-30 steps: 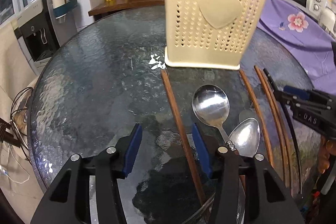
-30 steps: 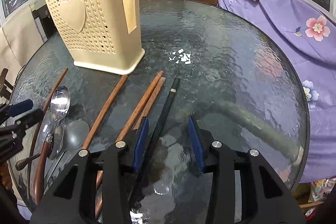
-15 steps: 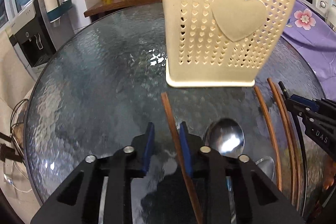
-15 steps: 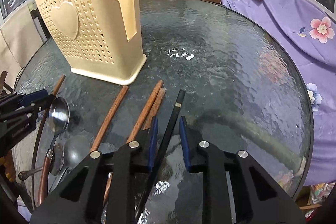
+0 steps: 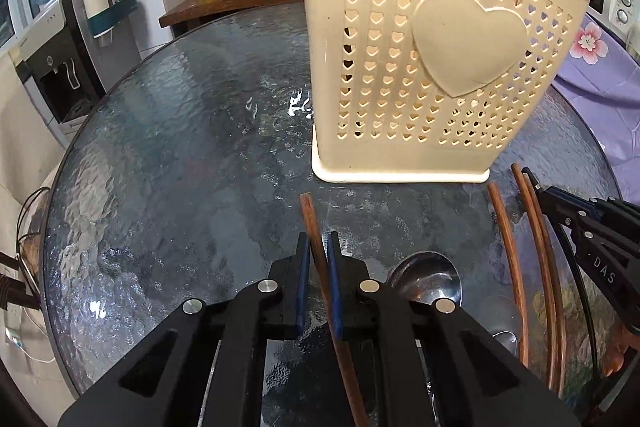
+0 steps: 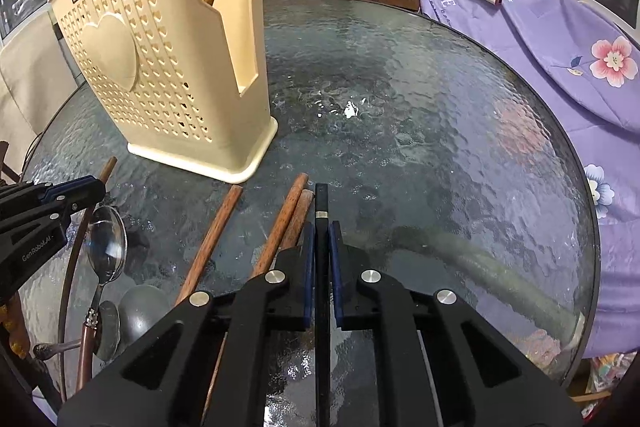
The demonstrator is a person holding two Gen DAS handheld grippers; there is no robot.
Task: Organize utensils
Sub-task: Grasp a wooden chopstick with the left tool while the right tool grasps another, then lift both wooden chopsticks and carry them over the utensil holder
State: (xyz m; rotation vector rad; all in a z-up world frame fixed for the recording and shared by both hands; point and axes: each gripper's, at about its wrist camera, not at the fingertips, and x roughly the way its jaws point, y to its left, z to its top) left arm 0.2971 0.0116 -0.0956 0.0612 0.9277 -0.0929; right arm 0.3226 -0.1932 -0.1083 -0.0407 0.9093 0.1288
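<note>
Near the table rim point(image 6: 576, 163), each hand-held gripper clamped on a chopstick: left point(image 5: 318, 247) brown point(image 5: 310, 223), right point(image 6: 320, 233) black point(image 6: 321, 201).

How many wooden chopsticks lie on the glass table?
4: one in the left gripper at, one at, and a touching pair at and. Others may be hidden.

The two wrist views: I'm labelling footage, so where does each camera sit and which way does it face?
Left wrist: on the left gripper, angled down at the glass table, shut on a brown chopstick.
Right wrist: on the right gripper, same tilt, shut on a black chopstick.
Shared: cream holder, spoon, each other's gripper.
</note>
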